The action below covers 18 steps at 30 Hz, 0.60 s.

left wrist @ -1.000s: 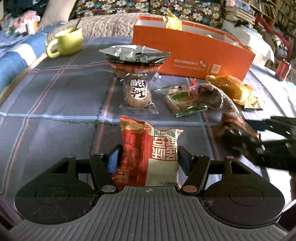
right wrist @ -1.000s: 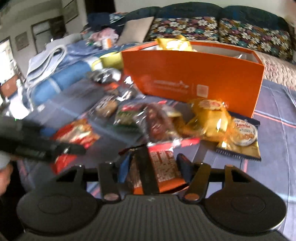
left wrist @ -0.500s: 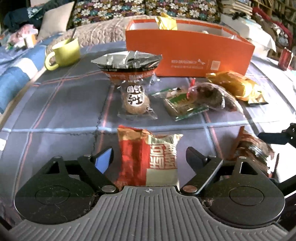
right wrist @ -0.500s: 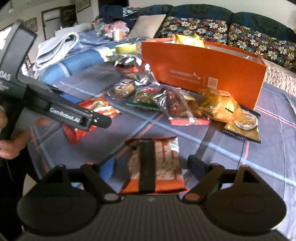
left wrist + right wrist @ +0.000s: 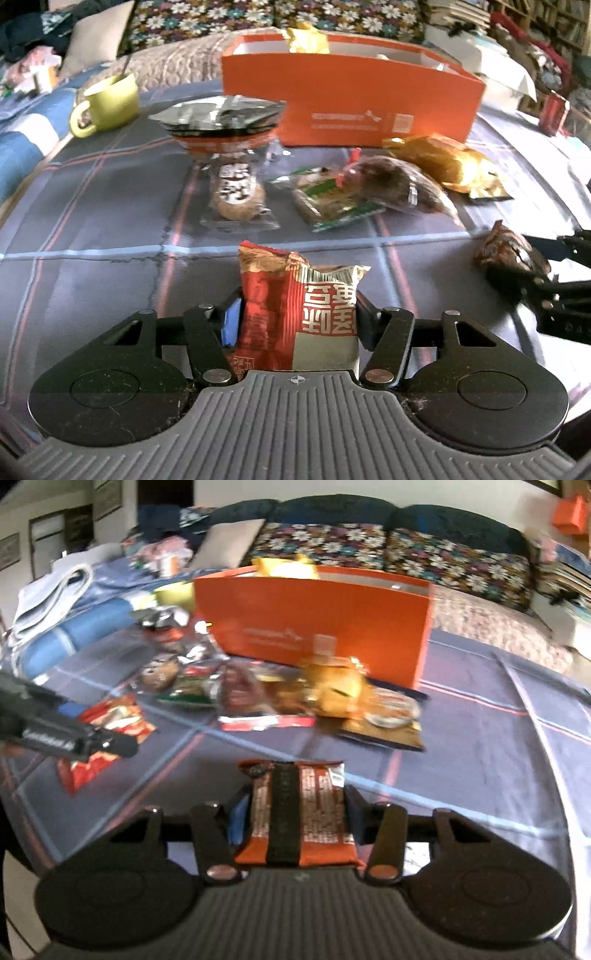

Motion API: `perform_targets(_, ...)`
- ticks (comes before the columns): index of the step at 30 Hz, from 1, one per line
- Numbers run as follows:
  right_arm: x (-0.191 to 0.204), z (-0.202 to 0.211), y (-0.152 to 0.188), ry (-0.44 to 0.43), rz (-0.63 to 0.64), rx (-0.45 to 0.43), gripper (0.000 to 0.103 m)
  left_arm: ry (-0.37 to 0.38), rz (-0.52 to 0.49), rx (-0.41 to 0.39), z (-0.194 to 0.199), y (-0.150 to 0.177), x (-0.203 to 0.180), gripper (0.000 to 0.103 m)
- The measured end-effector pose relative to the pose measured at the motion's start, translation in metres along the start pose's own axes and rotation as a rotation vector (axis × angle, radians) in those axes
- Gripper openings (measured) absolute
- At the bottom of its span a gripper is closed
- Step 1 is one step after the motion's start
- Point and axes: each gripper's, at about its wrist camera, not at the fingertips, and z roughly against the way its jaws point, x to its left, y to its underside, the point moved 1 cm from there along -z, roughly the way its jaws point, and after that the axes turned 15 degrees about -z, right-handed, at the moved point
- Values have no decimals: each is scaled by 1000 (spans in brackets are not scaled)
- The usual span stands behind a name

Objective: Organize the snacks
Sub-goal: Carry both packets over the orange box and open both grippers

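Clamping a red-and-silver packet (image 5: pixel 280 280) across its width in the left hand-held gripper (image 5: pixel 297 306), after just closing in on it, pressing on both sides. Doing likewise with the right hand-held gripper (image 5: pixel 295 803): just narrowed, now pinching an orange-brown bar packet (image 5: pixel 317 794) by its long edges. Gripping each across the narrow span, probably to keep the soft wrappers from slipping or folding during a carry. Holding both low over the cloth-covered counter (image 5: pixel 92 221), near its front edge, well short of the orange box (image 5: pixel 351 96) at the back. Judging that box to be the destination, with one yellow packet (image 5: pixel 306 38) already poking above its rim.

Leaving loose between grippers and box: a silver-topped bag (image 5: pixel 221 118), a round biscuit pack (image 5: pixel 236 188), a green wrapper (image 5: pixel 332 206), a dark brown pack (image 5: pixel 395 184) and a golden pack (image 5: pixel 443 162).

Showing only in the left view: a green mug (image 5: pixel 110 99) in full, plus the bar packet side-on at the right edge. Showing only in the right view: a flat round-lidded snack (image 5: pixel 391 709) by the golden one, and the red packet from the side, though too blurred for telling whether lifted or touching the cloth.
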Motion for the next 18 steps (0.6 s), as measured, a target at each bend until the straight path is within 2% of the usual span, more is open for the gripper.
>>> perform_targets(2, -2, 0, 1, 0, -8, -6, 52, 9, -7, 0, 1, 0, -5, 22)
perform_targets(3, -2, -1, 1, -6, -14, -4, 63, 7, -10, 2, 1, 0, -6, 23)
perform_targets(4, -1, -1, 2, -13, -25, -2, 78, -1, -15, 4, 2, 0, -8, 25)
perform_targets(5, -1, -3, 3, -20, -38, 5, 87, 0, -19, 7, 1, 0, -9, 31)
perform_targets(6, 1, -5, 6, -22, -42, 18, 102, 2, -19, 12, 1, 1, -10, 42)
perform_targets(7, 5, -6, 8, -5, -10, 17, 102, 1, -17, 19, 0, 1, -10, 48)
perform_targets(8, 8, -6, 9, -3, 8, 12, 102, -3, -17, 26, -1, 2, -11, 60)
perform_targets(9, 8, -5, 10, -6, -7, 9, 102, -7, -22, 29, -2, 4, -11, 65)
perform_targets(13, 7, -3, 15, -20, 6, -14, 102, -5, -25, 17, 0, 8, -10, 66)
perform_targets(16, 4, -1, 9, -40, 13, 35, 102, -8, -22, 12, 4, 8, -7, 56)
perform_targets(18, 0, 8, 5, -60, -18, -4, 102, 1, -15, 2, 7, 8, -3, 53)
